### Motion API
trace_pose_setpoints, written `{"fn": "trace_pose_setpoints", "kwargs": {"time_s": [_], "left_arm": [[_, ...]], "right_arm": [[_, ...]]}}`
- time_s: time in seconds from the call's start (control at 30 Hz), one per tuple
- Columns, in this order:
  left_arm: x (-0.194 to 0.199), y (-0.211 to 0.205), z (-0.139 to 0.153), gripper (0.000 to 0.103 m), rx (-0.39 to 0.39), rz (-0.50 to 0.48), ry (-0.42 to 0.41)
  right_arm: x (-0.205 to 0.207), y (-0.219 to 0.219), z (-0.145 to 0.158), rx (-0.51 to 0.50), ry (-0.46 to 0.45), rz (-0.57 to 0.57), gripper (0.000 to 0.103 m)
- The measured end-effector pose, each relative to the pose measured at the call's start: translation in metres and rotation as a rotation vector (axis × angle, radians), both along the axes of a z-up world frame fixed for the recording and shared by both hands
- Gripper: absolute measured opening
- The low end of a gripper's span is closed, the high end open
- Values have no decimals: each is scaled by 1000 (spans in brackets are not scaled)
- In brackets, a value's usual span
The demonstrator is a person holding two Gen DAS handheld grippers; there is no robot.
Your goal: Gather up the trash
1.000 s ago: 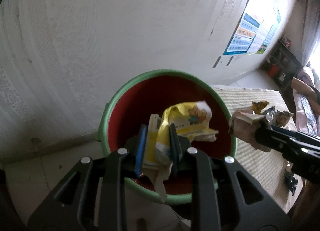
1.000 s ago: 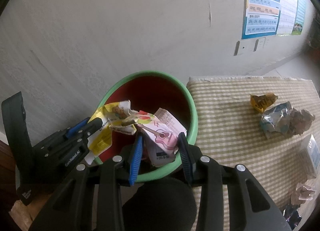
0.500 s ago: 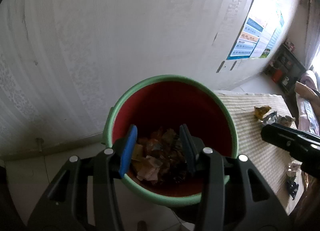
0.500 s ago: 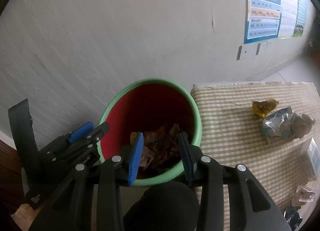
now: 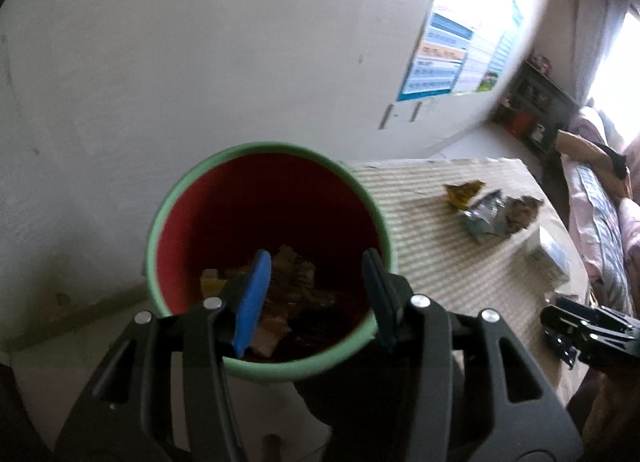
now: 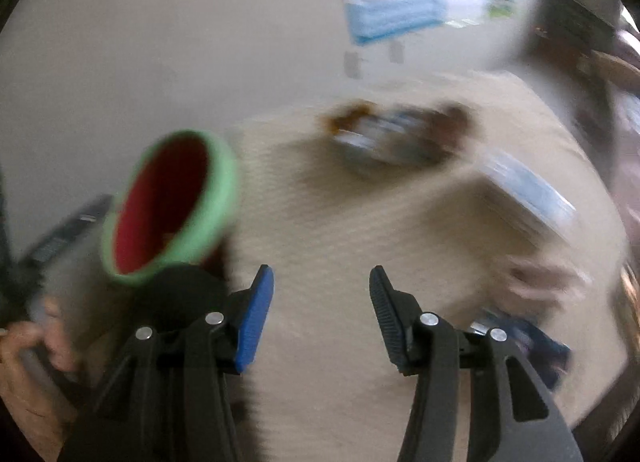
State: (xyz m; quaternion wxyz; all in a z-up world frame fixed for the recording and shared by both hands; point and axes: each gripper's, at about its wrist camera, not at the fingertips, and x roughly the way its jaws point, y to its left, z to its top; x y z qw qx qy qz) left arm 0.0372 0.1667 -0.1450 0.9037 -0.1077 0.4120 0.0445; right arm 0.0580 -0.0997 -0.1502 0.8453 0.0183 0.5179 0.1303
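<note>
Trash is in two places: a heap of crumpled wrappers (image 5: 280, 302) lies at the bottom of the red bin with the green rim (image 5: 168, 197), and more waits on the checked worktop (image 5: 432, 262) just beside it. We count a yellow-brown scrap (image 5: 464, 191), a silvery crumpled packet (image 5: 490, 217) touching a brown wad (image 5: 524, 211), and a pale flat pack (image 5: 548, 254) nearer the edge.

Our left tongs (image 5: 316, 294) hang over the bin mouth, jaws opening, with nothing between the pads; only the bin's contents show through the gap. Our right tongs (image 6: 320, 314) are over the bare cloth, jaws also opening and holding nothing. The right wrist view is heavily smeared, so we read the worktop litter (image 6: 396, 133) there only as blurred shapes.

We judge that the drop into the bin is done and the fetch for the next piece is in hand. The next move calls for carrying the right tongs across to the cluster, spreading wide enough to straddle a crumpled packet, and coming down close to the cloth without pinching it. Thin foil may slip, so we should bite at a thick fold. The left tongs have to clear the rim before reaching for their own piece.
</note>
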Motion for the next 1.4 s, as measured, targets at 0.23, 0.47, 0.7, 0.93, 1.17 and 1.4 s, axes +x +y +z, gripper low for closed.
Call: {"fn": "trace_pose_setpoints", "kwargs": {"time_s": [0.23, 0.47, 0.7, 0.93, 1.17, 1.4], "left_arm": [[1, -37, 4, 51, 15, -79, 7], [1, -75, 4, 53, 45, -162, 26], [9, -97, 2, 55, 69, -217, 43], [21, -124, -4, 56, 83, -281, 67], [59, -152, -9, 56, 118, -358, 60], [150, -167, -26, 56, 127, -335, 83]], "right_arm": [[-20, -96, -27, -160, 73, -158, 56], [-28, -126, -54, -127, 129, -198, 57], [-23, -125, -70, -118, 186, -182, 56], [-21, -140, -70, -49, 185, -221, 10], [-38, -134, -48, 176, 138, -169, 8], [-48, -98, -62, 210, 174, -67, 8]]}}
